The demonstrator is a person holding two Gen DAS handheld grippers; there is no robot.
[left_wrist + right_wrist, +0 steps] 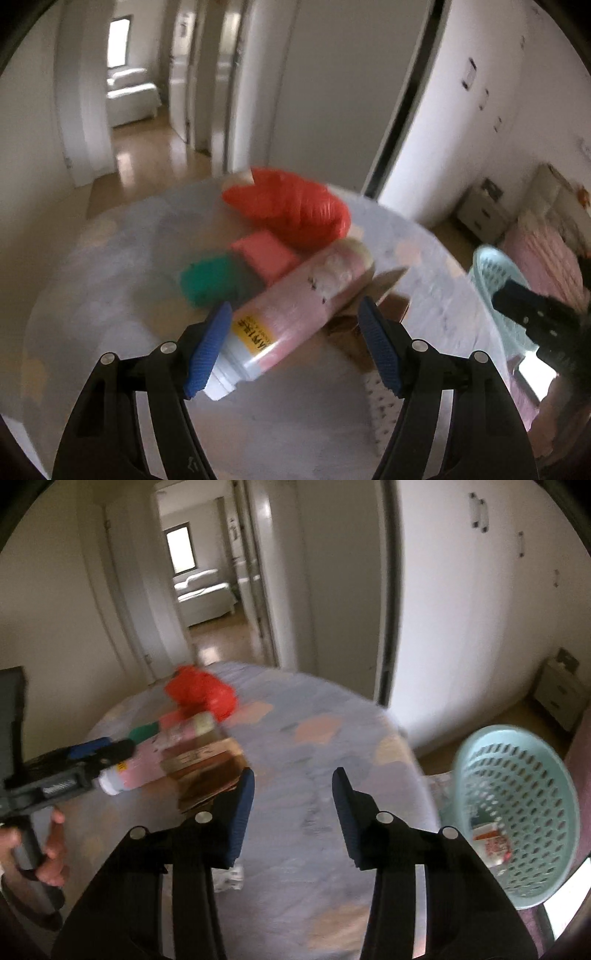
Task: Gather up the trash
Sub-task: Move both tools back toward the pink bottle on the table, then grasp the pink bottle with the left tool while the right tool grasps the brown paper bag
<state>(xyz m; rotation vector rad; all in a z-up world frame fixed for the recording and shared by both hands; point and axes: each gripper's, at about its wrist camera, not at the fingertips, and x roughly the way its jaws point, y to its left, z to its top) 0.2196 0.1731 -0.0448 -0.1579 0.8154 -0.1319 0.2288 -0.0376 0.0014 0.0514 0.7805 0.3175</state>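
Note:
A pink plastic bottle [288,306] with a yellow label lies on the round table [110,266], on a brown cardboard piece [384,295]. My left gripper [295,347] is open with the bottle's neck end between its blue pads; the left pad touches it. Behind lie a green object [210,280], a pink block [266,254] and a crumpled red bag [291,210]. My right gripper [291,812] is open and empty over the table [295,738], to the right of the bottle [147,764] and cardboard [207,771]. A light blue basket [517,812] holds some trash at the right.
A small white scrap [229,878] lies on the table near my right gripper. Beyond the table are a doorway [207,590] to another room, white wardrobe doors [480,609] and a bedside cabinet [561,690]. A pink bed [543,254] is at the right.

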